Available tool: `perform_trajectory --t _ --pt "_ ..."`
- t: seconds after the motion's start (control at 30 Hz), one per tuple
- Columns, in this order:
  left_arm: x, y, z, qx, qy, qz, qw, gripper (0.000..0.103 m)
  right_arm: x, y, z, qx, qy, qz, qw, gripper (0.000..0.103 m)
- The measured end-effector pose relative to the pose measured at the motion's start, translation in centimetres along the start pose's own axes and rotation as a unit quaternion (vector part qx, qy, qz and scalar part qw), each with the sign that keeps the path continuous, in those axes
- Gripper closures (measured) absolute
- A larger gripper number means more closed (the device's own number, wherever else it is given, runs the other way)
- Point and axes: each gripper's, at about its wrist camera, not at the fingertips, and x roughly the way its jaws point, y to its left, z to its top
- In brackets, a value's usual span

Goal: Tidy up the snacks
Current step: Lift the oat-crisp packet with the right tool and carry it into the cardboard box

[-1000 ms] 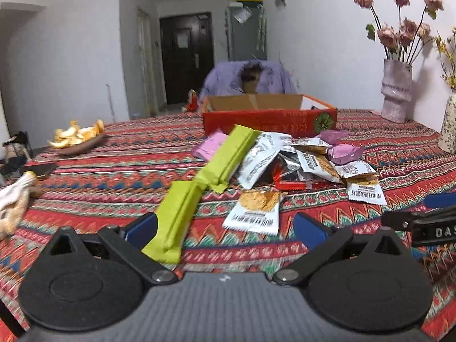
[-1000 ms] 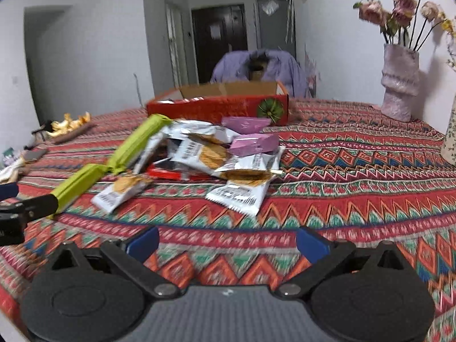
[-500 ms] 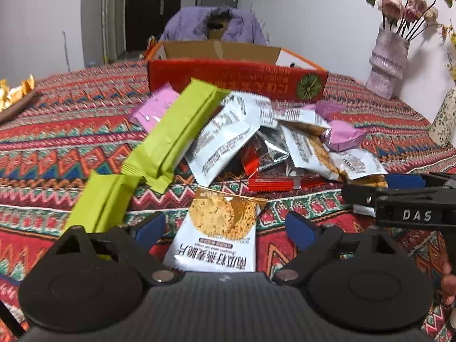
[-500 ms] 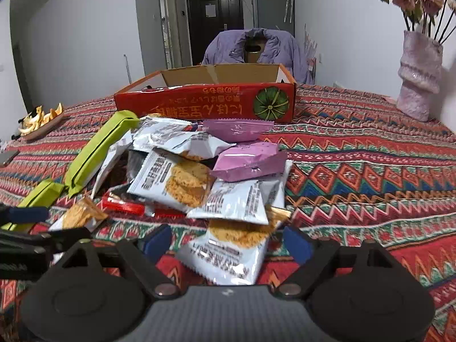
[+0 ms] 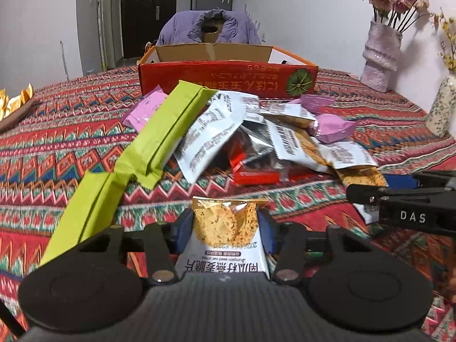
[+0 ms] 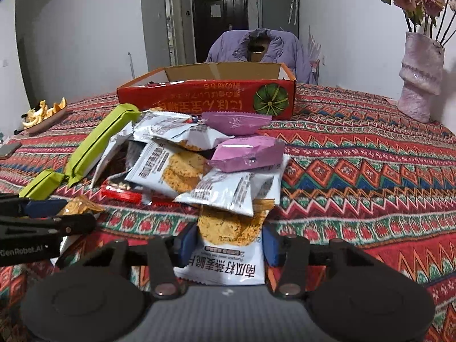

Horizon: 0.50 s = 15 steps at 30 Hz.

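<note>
On the patterned bench [image 5: 71,131], a white cracker packet [image 5: 225,236] at the pile's near left edge is pinched by the left tool [image 5: 225,228], its jaws just closed. Rightward, a second cracker packet [image 6: 230,245] is clamped by the right tool [image 6: 228,242], likewise just closed, before the red box [image 6: 205,97].

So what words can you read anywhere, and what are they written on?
"DAS": on the right gripper.
"GenRobot.AI": on the left gripper.
Red box: yellow print, upside down, unreadable.
Cracker packet and the other packets: characters upside down, small print too blurred.
</note>
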Motion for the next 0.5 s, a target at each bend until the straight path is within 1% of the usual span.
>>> perform_trajectory --t 0.07,0.23,0.4,0.5 --pt "-1.2 -0.2 -0.6 -0.004 -0.005 0.0 1.0 0.055 -0.9 0.0 -0.6 -0.002 0.002 0.004 1.0 0.057" --pt "-4.4 -0.9 -1.9 0.006 -0.028 0.017 0.9994 0.055 -4.1 -0.1 -2.7 0.0 -0.003 0.024 1.0 0.058" --pt "-7.3 -1.6 -2.7 0.008 -0.052 0.026 0.9983 0.055 -8.0 0.4 -3.9 -0.009 -0.033 0.037 0.999 0.058" --pt "-8.6 -2.2 -3.0 0.008 -0.065 0.026 0.9975 0.055 -9.6 0.4 -4.2 -0.01 -0.053 0.04 0.998 0.058"
